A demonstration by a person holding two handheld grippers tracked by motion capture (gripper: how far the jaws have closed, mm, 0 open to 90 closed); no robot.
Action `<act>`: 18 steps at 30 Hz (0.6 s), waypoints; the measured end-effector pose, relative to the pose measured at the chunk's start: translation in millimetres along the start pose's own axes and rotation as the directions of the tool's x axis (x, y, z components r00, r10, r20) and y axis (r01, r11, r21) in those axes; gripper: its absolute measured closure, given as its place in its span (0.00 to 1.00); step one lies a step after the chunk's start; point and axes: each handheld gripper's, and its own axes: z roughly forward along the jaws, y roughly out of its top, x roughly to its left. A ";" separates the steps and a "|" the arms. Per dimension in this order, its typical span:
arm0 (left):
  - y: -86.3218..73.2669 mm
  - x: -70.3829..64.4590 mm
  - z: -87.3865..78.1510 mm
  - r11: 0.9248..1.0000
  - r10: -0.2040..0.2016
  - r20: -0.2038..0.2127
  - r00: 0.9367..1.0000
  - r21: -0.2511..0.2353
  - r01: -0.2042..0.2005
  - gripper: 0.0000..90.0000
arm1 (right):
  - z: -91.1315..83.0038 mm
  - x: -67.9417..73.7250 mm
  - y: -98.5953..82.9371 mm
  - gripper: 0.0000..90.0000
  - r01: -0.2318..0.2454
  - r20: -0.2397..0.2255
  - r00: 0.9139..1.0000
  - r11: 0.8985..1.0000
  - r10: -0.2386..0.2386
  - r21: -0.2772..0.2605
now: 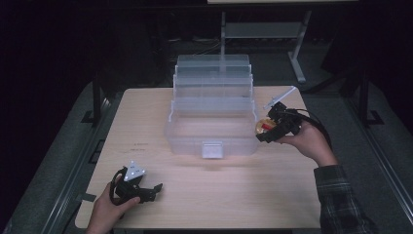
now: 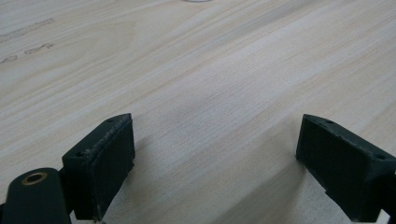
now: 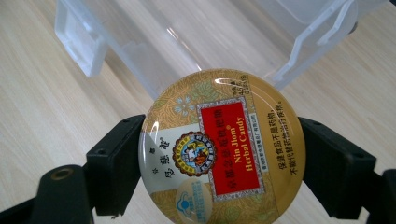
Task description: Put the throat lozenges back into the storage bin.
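Your right gripper (image 1: 271,127) is up at the right end of the clear plastic box (image 1: 213,114), and the round candy tin (image 3: 222,148) sits squarely between its jaws, one pad pressed to each side of the rim, so the tin is clamped across its full width. In your right gripper view the gold lid faces the camera, with a red label reading "Nin Jiom Herbal Candy", and the box's translucent wall lies just beyond the tin. From the high view the tin (image 1: 263,127) is level with the box's right edge, close beside it; whether it touches the plastic cannot be told. The box stands open in the middle of the wooden table (image 1: 209,195), its stepped trays rising toward the far side and a latch on the near wall. Your left gripper (image 2: 215,154) rests low at the near left of the table, well apart from the box, jaws spread wide with bare wood between them.
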 end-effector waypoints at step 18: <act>0.0 0.0 0.0 1.000 0.000 0.000 1.000 0.000 0.000 0.12 | 11.7 2.7 27.5 0.22 0.013 -0.011 1.000 1.000 -0.013 -0.001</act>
